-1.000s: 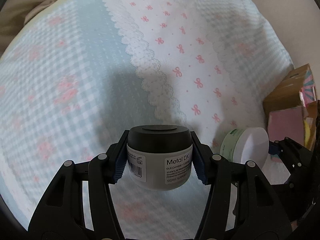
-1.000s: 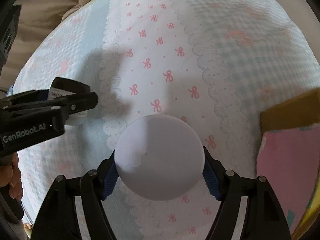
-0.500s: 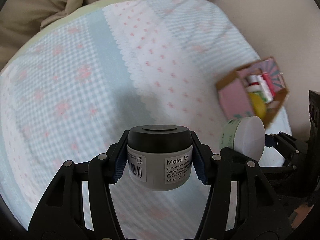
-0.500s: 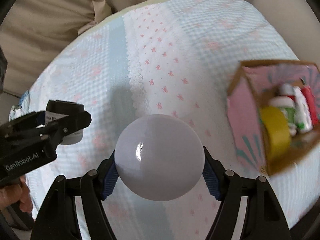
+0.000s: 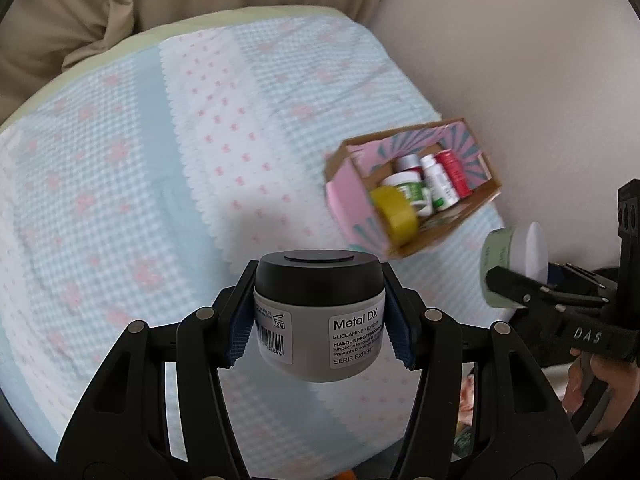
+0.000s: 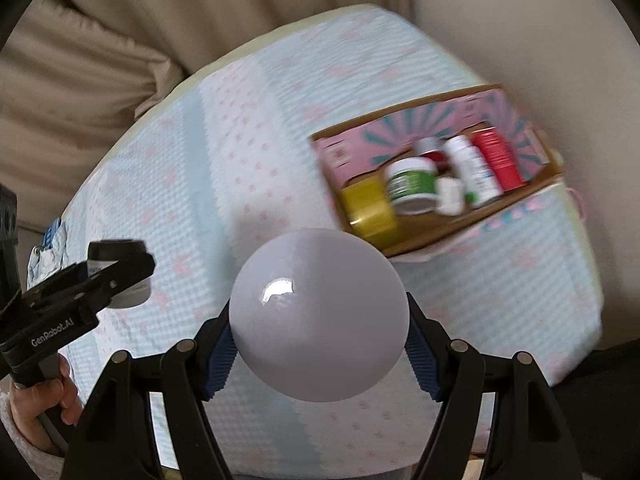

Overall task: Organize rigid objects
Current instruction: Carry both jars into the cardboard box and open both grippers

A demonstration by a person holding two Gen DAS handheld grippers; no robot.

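Note:
My left gripper (image 5: 319,320) is shut on a grey jar with a black lid (image 5: 319,304) labelled Metal DX, held upright above the bed. My right gripper (image 6: 319,344) is shut on a pale green jar with a white lid (image 6: 319,320); only its round lid faces the camera. In the left wrist view that white-lidded jar (image 5: 516,252) shows side-on at the far right in the right gripper (image 5: 516,280). In the right wrist view the grey jar (image 6: 120,272) hangs at the left in the left gripper (image 6: 116,276). An open cardboard box (image 5: 348,196) (image 6: 516,196) lies ahead.
The box holds a yellow tape roll (image 6: 368,208), a green-labelled tub (image 6: 412,184), a white bottle (image 6: 472,172) and a red can (image 6: 498,158). The bed has a pale blue and white cover with pink bows (image 5: 140,184). Beige cushions (image 6: 100,60) stand behind; a hand (image 6: 36,400) holds the left gripper.
Both grippers rose from the bed with their jars still gripped. The cover looks farther away, and the cardboard box has come fully into view at the right.

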